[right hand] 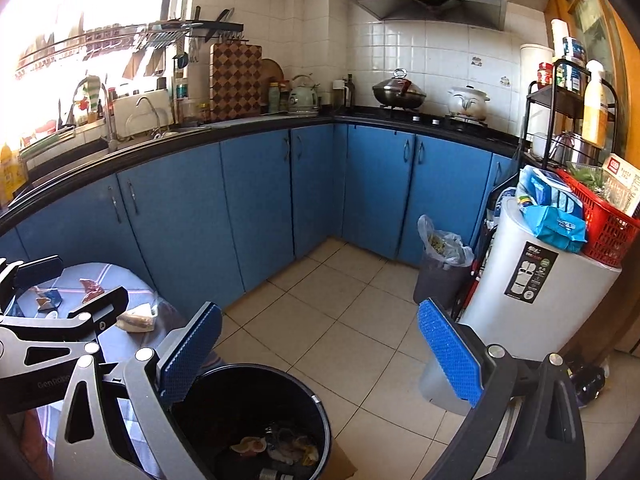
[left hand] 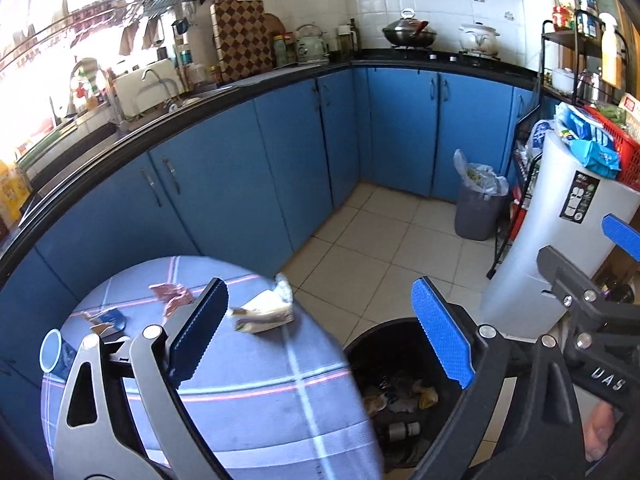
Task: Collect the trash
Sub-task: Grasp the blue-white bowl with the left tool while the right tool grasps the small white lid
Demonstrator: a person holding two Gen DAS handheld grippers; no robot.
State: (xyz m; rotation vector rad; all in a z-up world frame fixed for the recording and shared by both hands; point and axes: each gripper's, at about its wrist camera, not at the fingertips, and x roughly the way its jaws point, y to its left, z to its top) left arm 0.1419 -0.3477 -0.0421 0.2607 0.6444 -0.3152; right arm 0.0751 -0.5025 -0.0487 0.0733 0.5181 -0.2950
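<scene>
**Both jaws spread over the bin, scraps left on the bench**

We are in a kitchen with blue cabinets, a dark counter and a pale tiled floor. Close to us a small round bench (left hand: 256, 380) under a checked cloth stands just beside a black bin (right hand: 256, 412).

Our left gripper (left hand: 320, 336) hangs over the bench edge and the bin's rim, jaws spread wide with nothing between them. Our right gripper (right hand: 320, 356) sits above the bin and the floor, its jaws also spread and empty.

The trash still to collect lies on the cloth: a crumpled pale wrapper (left hand: 266, 314) near the bench's far edge, a reddish scrap (left hand: 173, 298) behind the left jaw, a blue-and-tan scrap (left hand: 105, 320) further left, and a small round lid (left hand: 51, 350) at the near left edge. More rubbish already lies in the bin.

We judge these pieces light, thin and soft; they should crush easily and may slide on the cloth. The wrapper's raised, bunched middle looks the best place to pinch. The flat scraps offer less, so a lifted edge would serve.

The left jaw hides part of the reddish scrap, and what the scraps are made of is hard to tell. The bin's depths are dark.
</scene>
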